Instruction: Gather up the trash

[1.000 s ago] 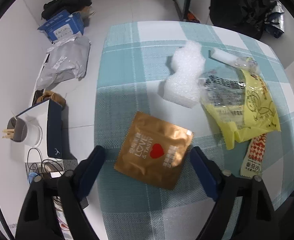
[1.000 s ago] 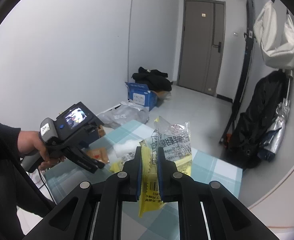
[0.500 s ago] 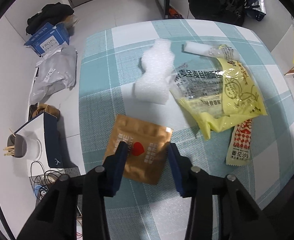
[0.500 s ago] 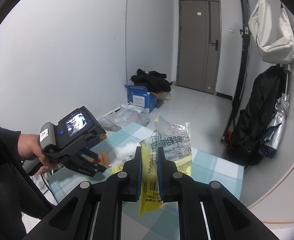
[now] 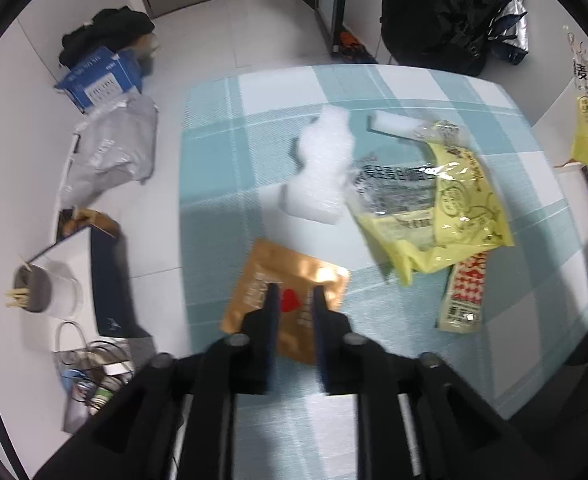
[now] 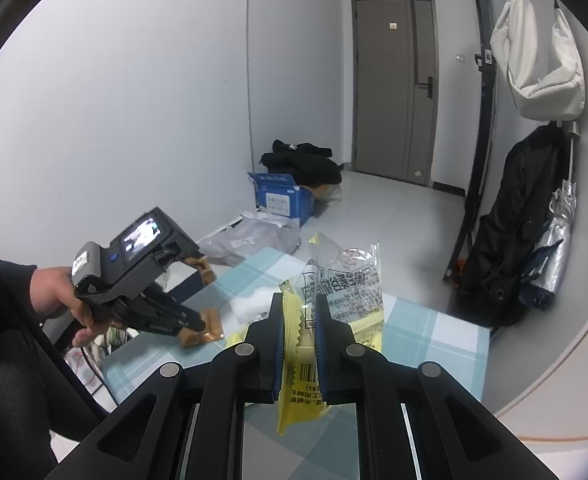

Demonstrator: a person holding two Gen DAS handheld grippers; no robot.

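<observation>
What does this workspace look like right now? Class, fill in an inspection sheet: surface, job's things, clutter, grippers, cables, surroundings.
Surface: table under a teal checked cloth.
Job's things: gold pouch, white foam, yellow bag, red-and-white sachet, white tube.
Clutter: blue box, grey mailer, cup on the floor.
Grippers: left gripper has just been closing, pads on the gold pouch; right gripper shut on a yellow wrapper.
Cables: tangle beside the table.
Surroundings: door, hanging black coat.
</observation>
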